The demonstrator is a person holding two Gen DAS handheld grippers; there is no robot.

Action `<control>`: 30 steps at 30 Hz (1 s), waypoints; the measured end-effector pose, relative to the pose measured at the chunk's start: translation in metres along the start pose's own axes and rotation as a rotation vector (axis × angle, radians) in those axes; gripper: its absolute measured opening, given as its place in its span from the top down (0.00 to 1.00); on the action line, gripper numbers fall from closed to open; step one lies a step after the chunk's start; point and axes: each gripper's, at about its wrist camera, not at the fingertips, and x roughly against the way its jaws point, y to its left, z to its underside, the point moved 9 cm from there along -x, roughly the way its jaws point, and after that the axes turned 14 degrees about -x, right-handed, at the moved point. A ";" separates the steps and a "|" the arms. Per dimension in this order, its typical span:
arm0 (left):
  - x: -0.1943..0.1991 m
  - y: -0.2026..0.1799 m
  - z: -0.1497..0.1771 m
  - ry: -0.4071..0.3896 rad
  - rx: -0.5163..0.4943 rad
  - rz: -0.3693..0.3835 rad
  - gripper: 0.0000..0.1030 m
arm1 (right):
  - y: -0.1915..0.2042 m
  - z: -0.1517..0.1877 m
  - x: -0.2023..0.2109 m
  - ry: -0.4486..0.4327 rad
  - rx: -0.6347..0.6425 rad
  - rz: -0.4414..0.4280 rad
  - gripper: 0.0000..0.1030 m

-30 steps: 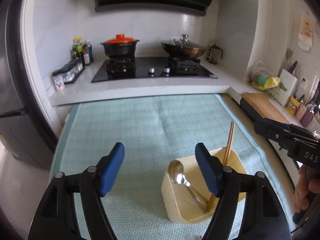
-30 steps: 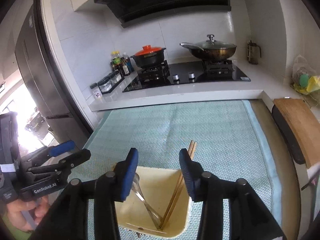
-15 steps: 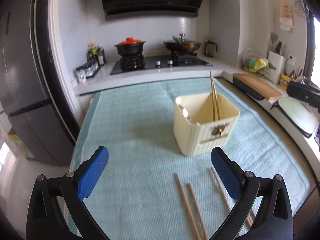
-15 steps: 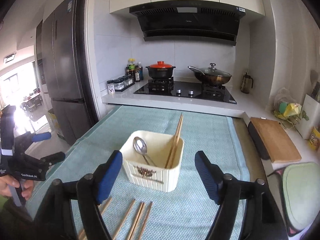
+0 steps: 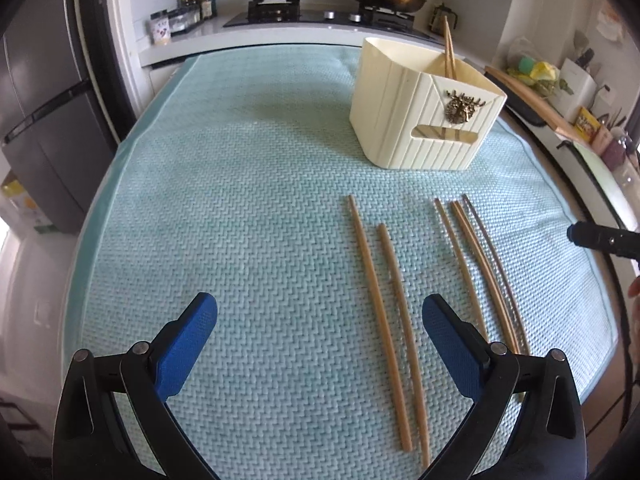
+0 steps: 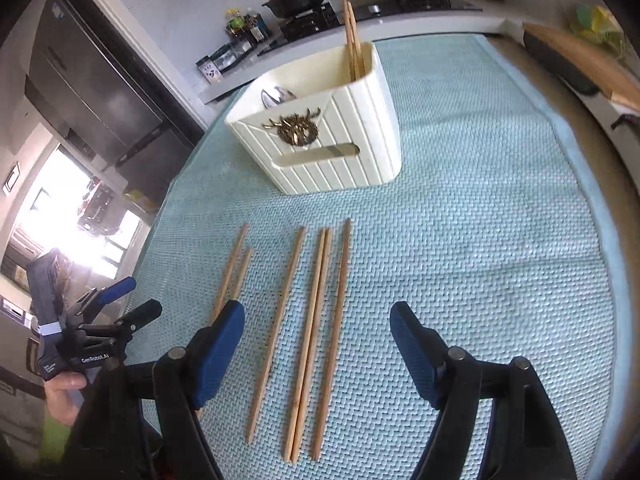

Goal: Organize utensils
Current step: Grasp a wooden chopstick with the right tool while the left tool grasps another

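While six loose chopsticks lie on the teal mat [image 5: 240,200] covering the tabletop, both hand-held grippers hover over them with nothing in their grasp. The left hand-held gripper [image 5: 320,320] has its jaws spread wide, poised just beside the left-hand pair of chopsticks [image 5: 384,304], which lie between its blue pads. The right hand-held gripper [image 6: 318,334] stands fairly open above the group of four chopsticks [image 6: 316,328], straddling all of them. Beyond the sticks sits the cream utensil holder [image 6: 332,136], already containing two upright chopsticks [image 6: 352,40] and a spoon [image 6: 276,94]. The sorting appears partly done, with the loose sticks yet to go in.

The risks from here lie in the pick-up. Thin, round sticks lying flat on a textured mat may roll or skid away as a pad comes down, and a jaw closing across several at once could pinch them unevenly, so one drops on the lift. Two of the four seem to touch along their length, though the fisheye view makes that hard to confirm. With both tools working close together, they could also knock each other or nudge the light holder.
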 end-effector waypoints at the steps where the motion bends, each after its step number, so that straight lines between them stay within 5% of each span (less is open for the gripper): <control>1: -0.006 -0.001 -0.002 0.010 -0.003 0.004 0.01 | -0.003 -0.001 -0.004 0.002 -0.016 0.007 0.26; 5: -0.030 -0.008 -0.011 0.047 -0.047 -0.012 0.01 | -0.016 -0.015 -0.011 -0.031 -0.042 0.072 0.26; 10: -0.057 -0.010 -0.008 0.105 -0.070 -0.055 0.01 | -0.020 -0.024 -0.029 0.003 -0.038 0.112 0.68; 13: -0.064 -0.008 -0.002 0.123 -0.055 -0.057 0.01 | -0.018 -0.025 -0.045 0.036 -0.014 0.136 0.80; 20: -0.072 -0.004 0.005 0.150 -0.053 -0.065 0.01 | -0.008 -0.022 -0.092 0.114 0.061 0.190 0.81; 30: -0.074 0.012 0.009 0.169 -0.066 -0.081 0.01 | 0.012 -0.004 -0.114 0.106 0.234 0.310 0.85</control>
